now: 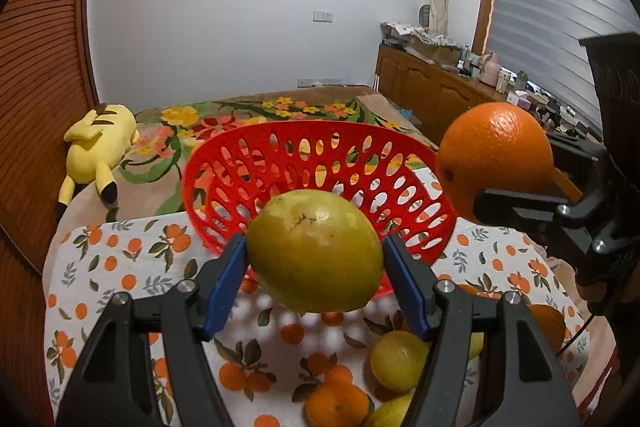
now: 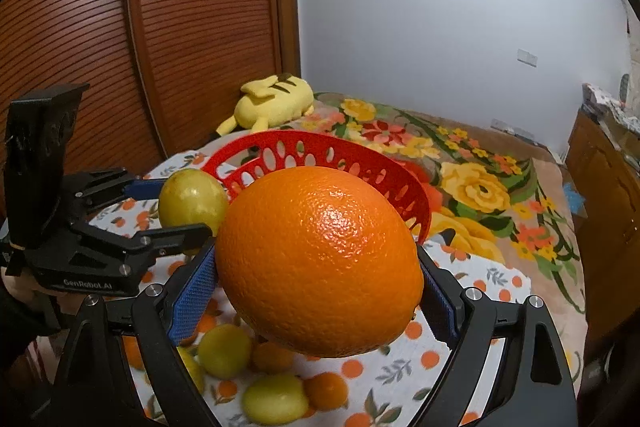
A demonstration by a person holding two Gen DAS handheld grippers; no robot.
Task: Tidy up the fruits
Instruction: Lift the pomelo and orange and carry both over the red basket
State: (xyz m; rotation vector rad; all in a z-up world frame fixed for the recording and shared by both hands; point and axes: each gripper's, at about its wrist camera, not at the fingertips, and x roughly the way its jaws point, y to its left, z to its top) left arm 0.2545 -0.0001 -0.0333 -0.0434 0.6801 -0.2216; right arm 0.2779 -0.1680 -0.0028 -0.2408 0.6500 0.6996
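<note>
My left gripper is shut on a yellow-green lemon and holds it in the air just in front of the red perforated basket. My right gripper is shut on a large orange, also held up near the basket. In the left wrist view the orange hangs at the basket's right side. In the right wrist view the lemon hangs at the basket's left side. The part of the basket's inside that shows holds no fruit.
Loose lemons and small oranges lie on the orange-print tablecloth below the grippers; they also show in the right wrist view. A yellow plush toy lies on the floral bed behind. A wooden cabinet stands at the right.
</note>
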